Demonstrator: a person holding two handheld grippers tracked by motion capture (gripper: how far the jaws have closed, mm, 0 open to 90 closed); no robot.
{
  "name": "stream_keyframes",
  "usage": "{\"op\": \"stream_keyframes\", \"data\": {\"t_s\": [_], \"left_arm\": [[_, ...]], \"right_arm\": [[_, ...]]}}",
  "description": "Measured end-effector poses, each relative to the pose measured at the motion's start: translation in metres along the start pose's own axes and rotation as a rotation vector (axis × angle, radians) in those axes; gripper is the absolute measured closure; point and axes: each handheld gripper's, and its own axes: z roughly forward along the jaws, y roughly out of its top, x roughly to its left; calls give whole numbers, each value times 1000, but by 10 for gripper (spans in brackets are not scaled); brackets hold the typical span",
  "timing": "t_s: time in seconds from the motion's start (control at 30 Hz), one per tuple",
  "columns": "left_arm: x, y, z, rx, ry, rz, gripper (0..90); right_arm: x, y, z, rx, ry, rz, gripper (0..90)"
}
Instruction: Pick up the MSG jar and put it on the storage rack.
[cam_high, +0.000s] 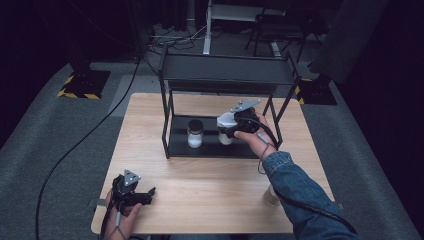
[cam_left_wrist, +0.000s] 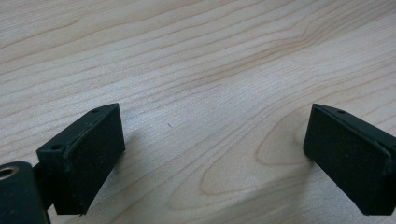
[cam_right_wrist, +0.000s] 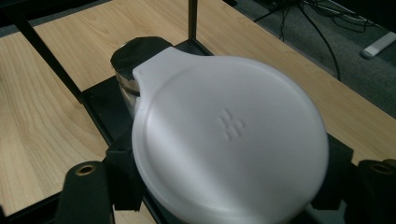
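My right gripper clamps a round white plastic lid, a black-capped glass jar just beyond it. My left gripper gapes wide over bare light wooden table.

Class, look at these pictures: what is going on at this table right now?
A person works at a light wooden table with a gripper in each hand. The right gripper is shut on a white-lidded container, holding it at the lower shelf of a black metal rack, beside a black-lidded glass jar of white powder standing there. The left gripper rests open near the table's front edge, nothing between its jaws.
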Motion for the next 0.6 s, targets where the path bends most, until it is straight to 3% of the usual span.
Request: {"op": "stream_keyframes", "data": {"t_s": [0.6], "left_arm": [[0,0,0,0,1,-2,48]], "right_arm": [[-12,-9,24,33,-16,24,303]]}}
